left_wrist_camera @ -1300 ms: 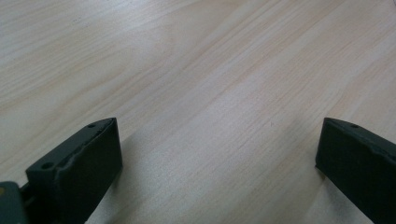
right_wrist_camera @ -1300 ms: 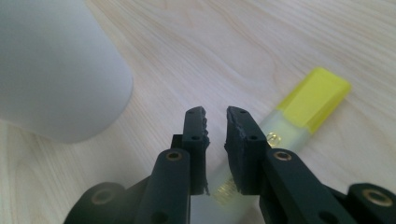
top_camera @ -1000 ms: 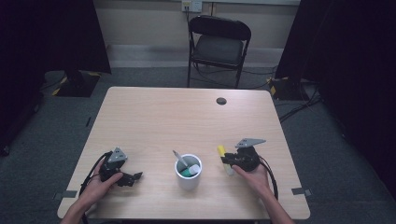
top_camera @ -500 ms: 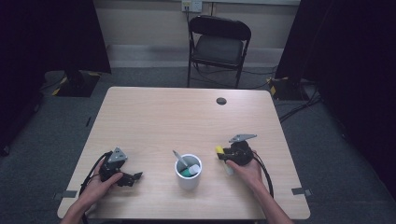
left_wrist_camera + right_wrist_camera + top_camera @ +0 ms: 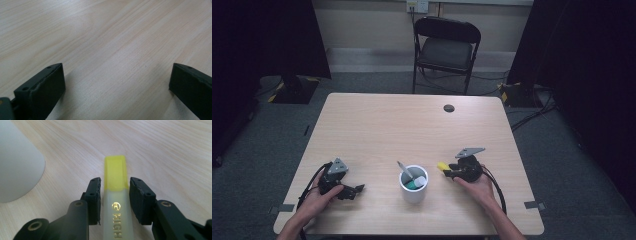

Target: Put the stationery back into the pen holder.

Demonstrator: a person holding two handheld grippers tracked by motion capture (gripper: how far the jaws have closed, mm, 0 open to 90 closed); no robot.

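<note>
Here the right gripper (image 5: 115, 195) sits near the front right part of the light wooden desk (image 5: 382, 125), in the person's right hand (image 5: 477, 187). Between its two black jaws lies a yellow highlighter with a translucent pale barrel and gold lettering (image 5: 116, 195), flat on the desk top, its yellow cap pointing away from the hand. In the right gripper view the jaws stand partly apart, one on each side of the pen where cap meets barrel; a thin gap shows on both sides, so the pads do not press on it. These jaws have just been opening, with the highlighter between them. In the high view the yellow cap (image 5: 443, 166) pokes out toward the white cylindrical cup (image 5: 413, 186), which stands near the middle of the front edge, just beside the gripper. The cup holds a grey pen-like stick (image 5: 404, 170) leaning to the left and something green (image 5: 412, 185) that I cannot make out. Its white wall (image 5: 17, 165) rises at the left of the right gripper view.

The left gripper (image 5: 343, 184) rests near the front left corner in the left hand (image 5: 319, 197), well apart from the cup. Its jaws stand wide apart over bare wood, holding nothing.
</note>
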